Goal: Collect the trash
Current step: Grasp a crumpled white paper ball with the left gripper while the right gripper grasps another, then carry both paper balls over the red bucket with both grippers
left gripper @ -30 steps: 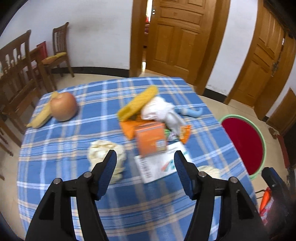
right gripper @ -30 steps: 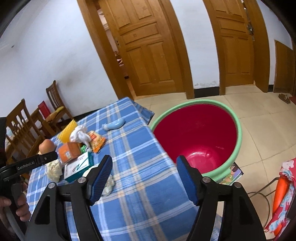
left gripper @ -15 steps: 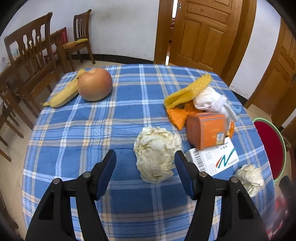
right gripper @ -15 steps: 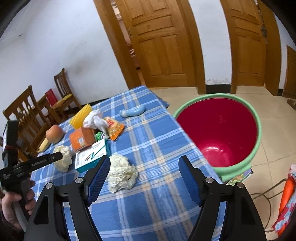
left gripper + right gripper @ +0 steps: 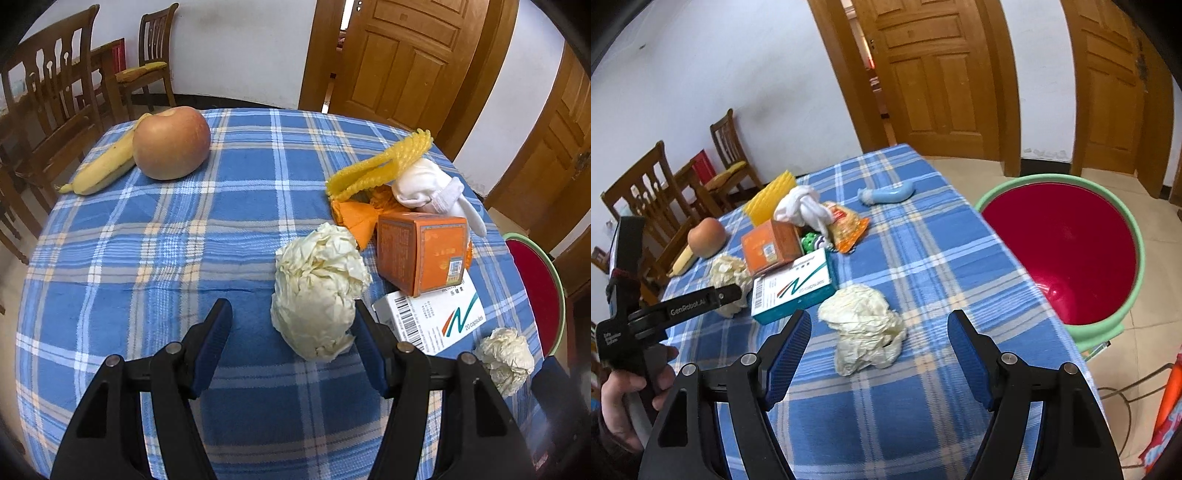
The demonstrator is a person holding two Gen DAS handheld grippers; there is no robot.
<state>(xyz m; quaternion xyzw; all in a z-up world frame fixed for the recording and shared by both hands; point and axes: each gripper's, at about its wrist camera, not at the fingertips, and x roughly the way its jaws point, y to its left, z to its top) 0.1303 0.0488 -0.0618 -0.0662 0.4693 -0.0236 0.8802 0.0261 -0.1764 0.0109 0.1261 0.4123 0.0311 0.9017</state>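
the left tool [image 5: 291,325] is held with its jaws apart over the desk [image 5: 147,258], a crumpled paper wad [image 5: 317,291] lying between the tips, nearer the right-hand finger; whether they touch cannot be told. the right tool [image 5: 879,332] is also held apart, with a second wad [image 5: 864,325] on the cloth between its jaws, untouched. the bin [image 5: 1123,236] is seen on the floor at 2 o'clock of that wad, and boxes [image 5: 783,266] at 10 o'clock.

apple [image 5: 171,142] beside banana [image 5: 103,162] | paper wad [image 5: 317,291] left of box [image 5: 421,251] | basin [image 5: 1063,251] right of table [image 5: 923,258]
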